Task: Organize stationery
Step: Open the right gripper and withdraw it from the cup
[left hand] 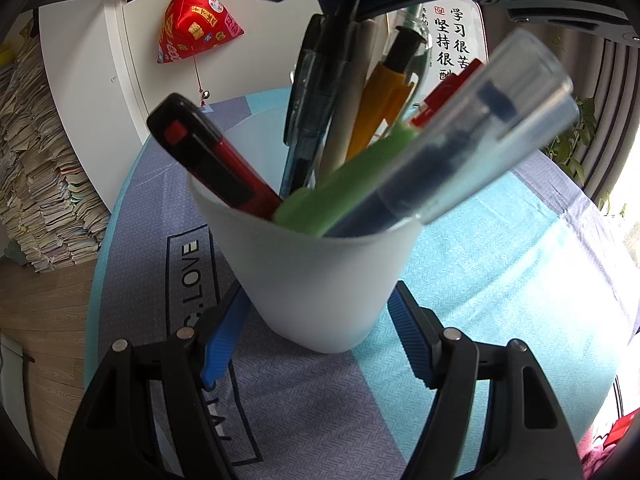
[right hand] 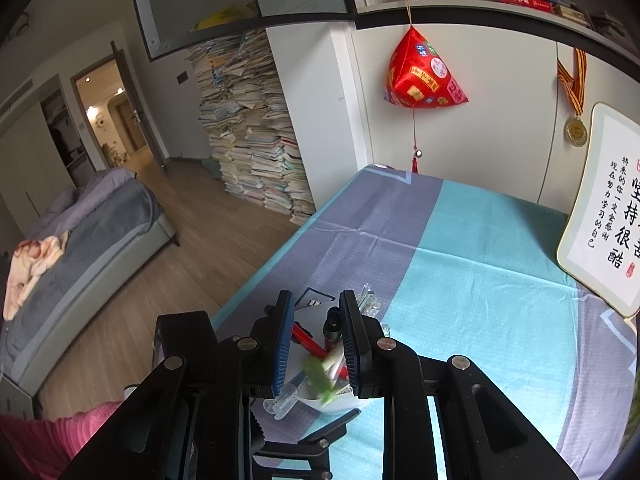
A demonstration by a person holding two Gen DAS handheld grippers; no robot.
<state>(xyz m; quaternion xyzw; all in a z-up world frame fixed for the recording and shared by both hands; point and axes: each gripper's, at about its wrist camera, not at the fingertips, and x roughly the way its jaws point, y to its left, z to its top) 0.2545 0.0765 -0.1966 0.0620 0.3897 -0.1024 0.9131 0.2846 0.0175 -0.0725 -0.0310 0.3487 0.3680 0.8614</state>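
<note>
Left wrist: smooth, tapered white cup (left hand: 320, 272).

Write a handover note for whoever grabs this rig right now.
Left tool: shut on the white cup, which stands on the tablecloth.
Right tool: open, above the cup, gripping nothing.
In the cup: green pen, red-and-black cutter, several other pens.
Done: every pen in view is in the cup.
Left: probably check that the green pen has settled, then release the cup.
</note>
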